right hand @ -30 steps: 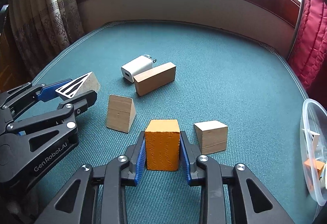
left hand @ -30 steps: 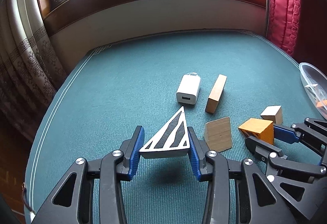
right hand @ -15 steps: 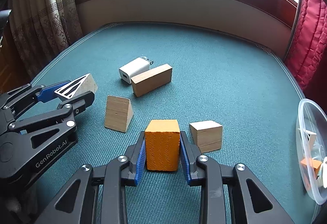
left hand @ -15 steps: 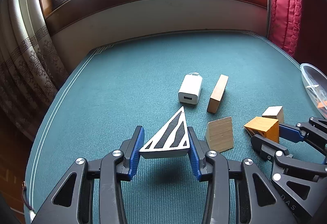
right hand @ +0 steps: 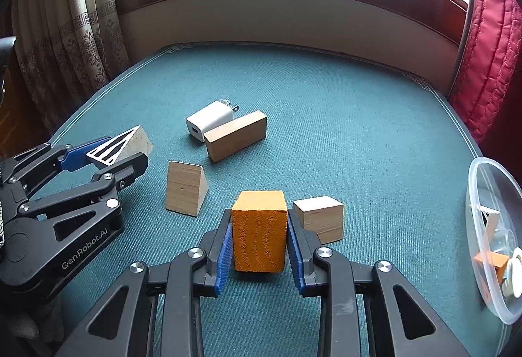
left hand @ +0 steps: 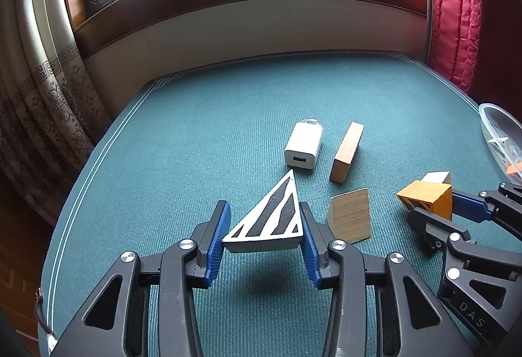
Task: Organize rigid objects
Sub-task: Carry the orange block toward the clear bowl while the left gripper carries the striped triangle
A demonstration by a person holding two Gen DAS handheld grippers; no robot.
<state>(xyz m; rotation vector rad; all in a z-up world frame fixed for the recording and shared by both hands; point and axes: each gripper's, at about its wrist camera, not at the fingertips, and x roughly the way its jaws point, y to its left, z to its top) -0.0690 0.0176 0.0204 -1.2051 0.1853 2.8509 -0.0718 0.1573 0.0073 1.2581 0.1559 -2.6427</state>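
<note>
Left wrist view, left tongs (left hand: 264, 234) clamped on striped wedge (left hand: 272, 220), right tongs (right hand: 259, 246) clamped on orange block (right hand: 259, 234)

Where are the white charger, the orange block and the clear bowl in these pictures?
white charger (left hand: 305, 145), left wrist view, on its top face.
orange block (right hand: 259, 234), right wrist view, on its front face between the jaws.
clear bowl (right hand: 471, 194), right wrist view, on its near rim.

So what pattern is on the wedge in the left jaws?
Black stripes on white across the wedge's triangular face, clearest in the left wrist view.
</note>
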